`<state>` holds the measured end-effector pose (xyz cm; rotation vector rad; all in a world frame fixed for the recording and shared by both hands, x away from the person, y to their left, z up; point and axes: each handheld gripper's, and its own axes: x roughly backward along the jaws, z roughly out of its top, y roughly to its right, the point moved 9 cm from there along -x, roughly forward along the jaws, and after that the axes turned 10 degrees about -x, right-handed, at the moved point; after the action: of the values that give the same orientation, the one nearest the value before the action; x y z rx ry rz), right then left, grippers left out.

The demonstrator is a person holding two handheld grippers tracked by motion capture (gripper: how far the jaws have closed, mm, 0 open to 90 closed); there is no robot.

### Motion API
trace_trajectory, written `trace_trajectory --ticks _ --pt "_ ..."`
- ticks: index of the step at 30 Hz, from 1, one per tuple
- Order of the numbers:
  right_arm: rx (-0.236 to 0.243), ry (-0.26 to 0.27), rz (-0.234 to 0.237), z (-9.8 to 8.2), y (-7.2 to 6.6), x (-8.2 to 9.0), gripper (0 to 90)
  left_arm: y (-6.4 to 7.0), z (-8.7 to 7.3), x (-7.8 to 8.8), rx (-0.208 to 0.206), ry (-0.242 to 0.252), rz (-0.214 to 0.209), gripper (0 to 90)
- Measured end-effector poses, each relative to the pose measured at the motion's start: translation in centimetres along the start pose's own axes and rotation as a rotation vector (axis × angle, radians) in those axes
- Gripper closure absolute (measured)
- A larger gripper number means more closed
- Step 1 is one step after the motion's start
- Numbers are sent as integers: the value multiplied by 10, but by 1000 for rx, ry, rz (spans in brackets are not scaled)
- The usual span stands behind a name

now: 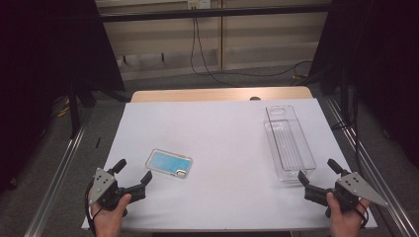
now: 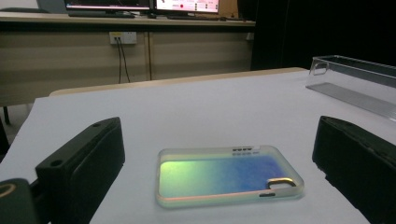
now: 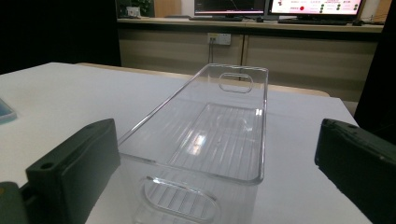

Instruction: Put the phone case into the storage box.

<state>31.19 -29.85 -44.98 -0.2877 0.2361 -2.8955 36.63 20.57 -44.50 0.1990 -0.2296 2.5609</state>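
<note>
A blue-tinted phone case (image 1: 169,163) lies flat on the white table (image 1: 217,133), left of centre. My left gripper (image 1: 133,173) rests at the table's near left corner, open, its jaws wide apart and pointing at the case, nothing between them. In the left gripper view the case (image 2: 229,175) lies just ahead of the jaws. A long clear plastic bin (image 1: 288,141) stands empty at the right. My right gripper (image 1: 318,170) sits at the near right corner, open, aimed at the bin's near end. The right gripper view has the bin (image 3: 210,130) straight ahead.
Metal rails (image 1: 59,168) run along both sides of the table. Black curtains (image 1: 49,44) hang at left and right. Cables (image 1: 202,54) trail over the floor beyond the far edge. A desk with monitors (image 2: 187,5) stands at the back wall.
</note>
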Motion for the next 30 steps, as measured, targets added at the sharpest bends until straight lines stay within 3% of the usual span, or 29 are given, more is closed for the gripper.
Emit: trace_trajectory --ticks 22,30 --pt "-12 -17 15 -4 -2 -2 0 3 -2 -14 -19 -57 -33 36" --pt "-5 -19 23 -4 -5 -1 0 7 5 -17 4 -10 -62 36"
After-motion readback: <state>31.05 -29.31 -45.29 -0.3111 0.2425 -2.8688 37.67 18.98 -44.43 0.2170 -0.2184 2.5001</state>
